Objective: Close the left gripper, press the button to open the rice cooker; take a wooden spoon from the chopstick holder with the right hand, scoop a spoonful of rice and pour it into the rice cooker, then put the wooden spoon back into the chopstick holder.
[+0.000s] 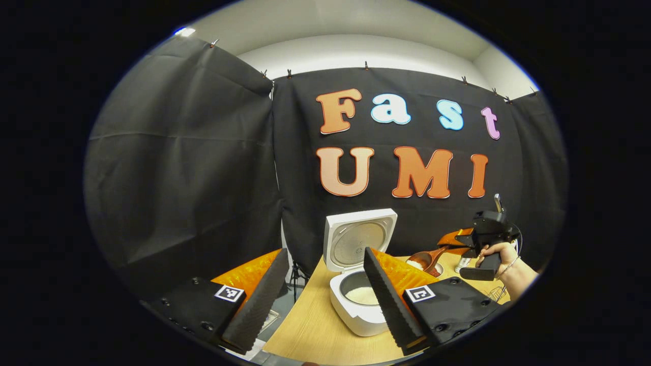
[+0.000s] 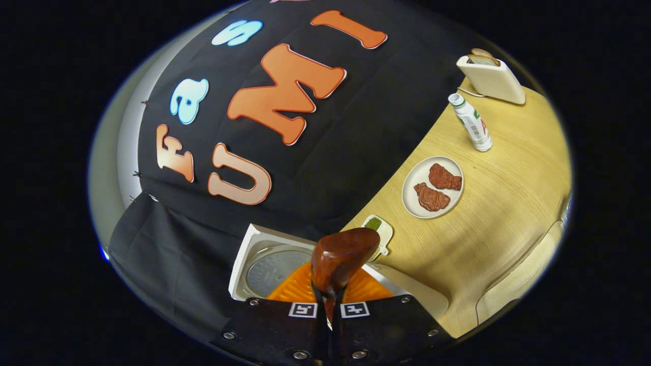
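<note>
The white rice cooker (image 1: 356, 310) stands on the wooden table with its lid (image 1: 358, 243) raised and white rice in its pot. My left gripper (image 1: 325, 305) is open wide, just in front of the cooker, with nothing between its fingers. To the right of the cooker, a hand holds my right gripper (image 1: 460, 239), shut on the handle of a wooden spoon (image 1: 426, 259) with rice in its bowl. In the right gripper view, the spoon (image 2: 338, 256) sticks out ahead of the right gripper (image 2: 329, 300), over the open lid (image 2: 269, 272).
On the table (image 2: 508, 203) are a plate with two pieces of meat (image 2: 432, 188), a small dish with something green (image 2: 379, 229), a bottle (image 2: 473, 124) and a toaster (image 2: 491, 76). A white bowl (image 1: 438, 268) sits just under the spoon.
</note>
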